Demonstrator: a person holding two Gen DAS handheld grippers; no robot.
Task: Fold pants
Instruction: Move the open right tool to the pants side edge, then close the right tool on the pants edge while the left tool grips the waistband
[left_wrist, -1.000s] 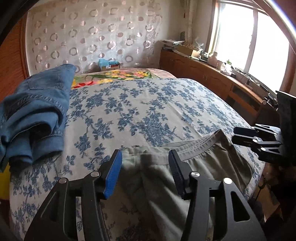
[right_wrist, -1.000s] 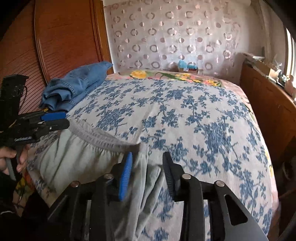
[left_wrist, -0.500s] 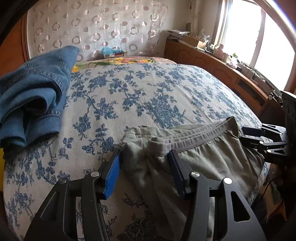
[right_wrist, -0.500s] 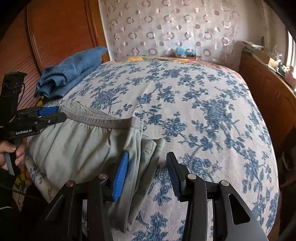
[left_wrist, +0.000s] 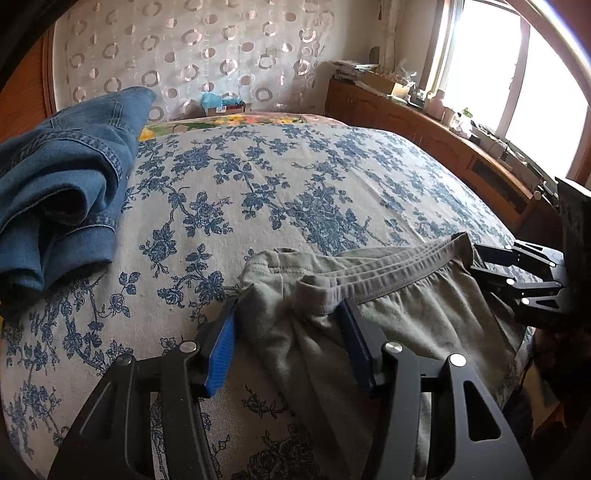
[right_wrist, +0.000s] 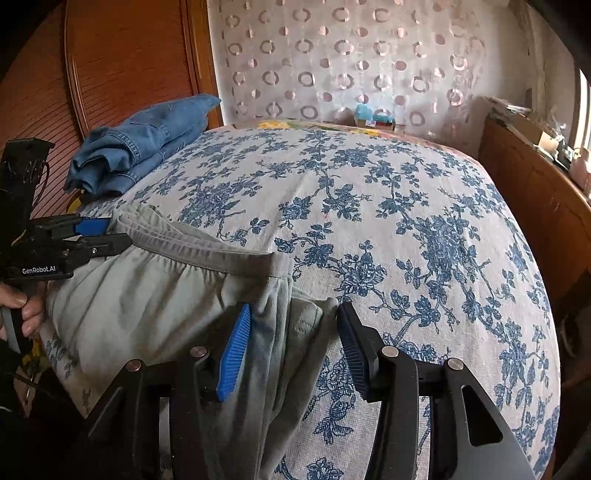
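A: Where do the pants (left_wrist: 388, 317) sit?

B: On the near edge of the bed (left_wrist: 295, 192), waistband (left_wrist: 399, 273) toward the headboard, rest trailing off toward us. Grey-green, thin knit, elastic waist gathered.

A: Left hand-held gripper (left_wrist: 291, 332)?

B: Jaws spread over the left waist corner. A bunched lump of cloth lies between the pads, but neither pad looks pressed on it. Loose, by my reading.

A: Right hand-held gripper (right_wrist: 291, 343)?

B: Jaws have just been opening. They stand apart astride the right side seam; fabric is between them, not pinched.

A: How will it handle?

B: Soft and light, I'd judge. It drapes and wrinkles, and will sag between two holds. The elastic band is the firmest part, so the two waist corners are the places to pinch; a hold on the body cloth alone would likely take a single layer.

A: Anything near?

B: Folded denim (left_wrist: 62, 184) at far left, well apart.
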